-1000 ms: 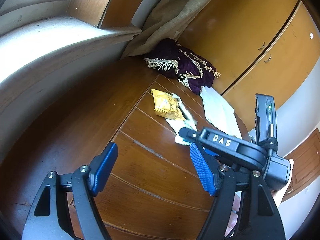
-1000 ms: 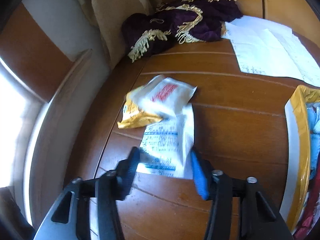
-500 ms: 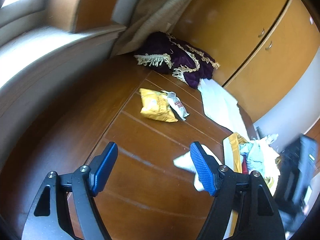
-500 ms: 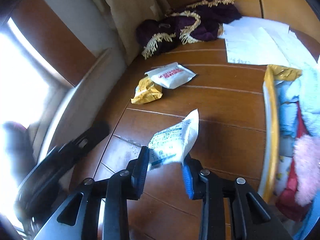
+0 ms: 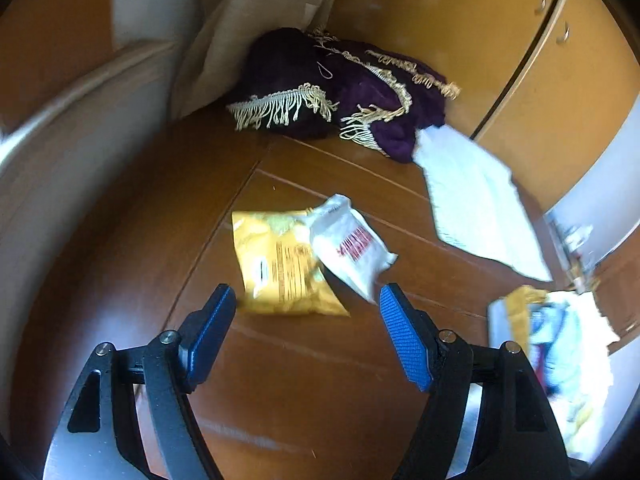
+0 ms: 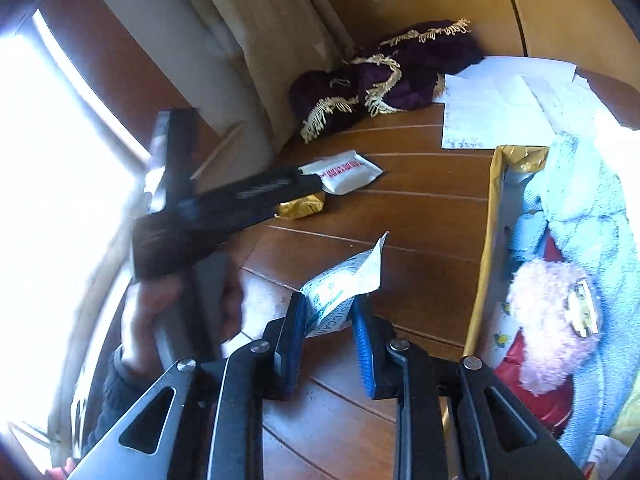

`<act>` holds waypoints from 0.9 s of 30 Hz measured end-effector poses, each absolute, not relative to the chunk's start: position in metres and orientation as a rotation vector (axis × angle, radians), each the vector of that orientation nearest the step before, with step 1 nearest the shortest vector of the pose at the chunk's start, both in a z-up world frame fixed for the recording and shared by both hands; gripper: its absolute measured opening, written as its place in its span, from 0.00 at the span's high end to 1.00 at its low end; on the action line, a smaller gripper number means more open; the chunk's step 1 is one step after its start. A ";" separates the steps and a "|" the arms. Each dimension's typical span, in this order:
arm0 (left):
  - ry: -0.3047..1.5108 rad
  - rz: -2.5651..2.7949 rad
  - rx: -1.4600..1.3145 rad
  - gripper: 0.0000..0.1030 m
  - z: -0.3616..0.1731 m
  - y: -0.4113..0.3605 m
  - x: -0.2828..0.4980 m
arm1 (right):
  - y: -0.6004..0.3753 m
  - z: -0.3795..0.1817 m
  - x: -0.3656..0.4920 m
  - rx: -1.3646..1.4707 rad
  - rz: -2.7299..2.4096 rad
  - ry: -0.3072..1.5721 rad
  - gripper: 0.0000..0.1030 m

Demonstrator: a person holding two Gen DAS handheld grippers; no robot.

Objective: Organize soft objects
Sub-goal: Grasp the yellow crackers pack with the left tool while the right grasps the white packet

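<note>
My right gripper (image 6: 327,312) is shut on a white packet with green print (image 6: 347,280), lifted above the wooden table (image 6: 420,216). Right of it stands a yellow-rimmed box (image 6: 494,216) holding soft things: a light blue towel (image 6: 584,200), a pink fluffy toy (image 6: 548,320) and something red. My left gripper (image 5: 304,312) is open just short of a yellow snack bag (image 5: 280,264), with a white packet with red print (image 5: 352,244) lying partly over that bag. The right wrist view shows the left gripper's body (image 6: 224,208) in a hand, over the yellow bag (image 6: 302,206).
A purple cloth with gold fringe (image 5: 332,92) lies at the table's back corner under a beige curtain (image 5: 248,20). White papers (image 5: 476,204) lie beside it. Wooden cupboard doors (image 5: 540,60) stand behind. A bright window fills the left of the right wrist view.
My right gripper has lifted the green-print packet off the table and carried it back toward the box. My left gripper has moved forward toward the yellow bag and the red-print packet.
</note>
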State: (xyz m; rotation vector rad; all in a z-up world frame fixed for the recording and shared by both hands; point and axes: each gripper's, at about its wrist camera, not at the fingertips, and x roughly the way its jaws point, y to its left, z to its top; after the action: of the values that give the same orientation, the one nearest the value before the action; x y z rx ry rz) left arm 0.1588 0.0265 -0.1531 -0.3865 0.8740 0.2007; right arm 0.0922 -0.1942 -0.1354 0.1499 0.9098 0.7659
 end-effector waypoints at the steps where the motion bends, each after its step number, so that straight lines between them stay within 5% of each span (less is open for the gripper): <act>1: 0.877 0.219 -0.358 0.29 -0.155 0.026 0.163 | -0.197 -0.134 0.091 0.154 0.777 0.901 0.76; 4: 0.914 0.234 -0.314 0.43 -0.163 0.027 0.172 | -0.211 -0.128 0.085 0.173 0.804 0.868 0.76; 12: 0.906 0.233 -0.203 0.53 -0.163 0.011 0.150 | -0.254 -0.124 0.064 0.191 0.879 0.796 0.77; 27: 0.882 0.079 -0.436 0.54 -0.149 -0.036 0.058 | -0.313 -0.123 0.014 0.182 0.822 0.732 0.77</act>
State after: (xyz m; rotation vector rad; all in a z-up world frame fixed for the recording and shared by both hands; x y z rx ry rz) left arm 0.0575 -0.0358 -0.1488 -0.4362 0.8820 0.0793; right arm 0.0141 -0.3127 -0.1230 0.1816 0.7325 0.8215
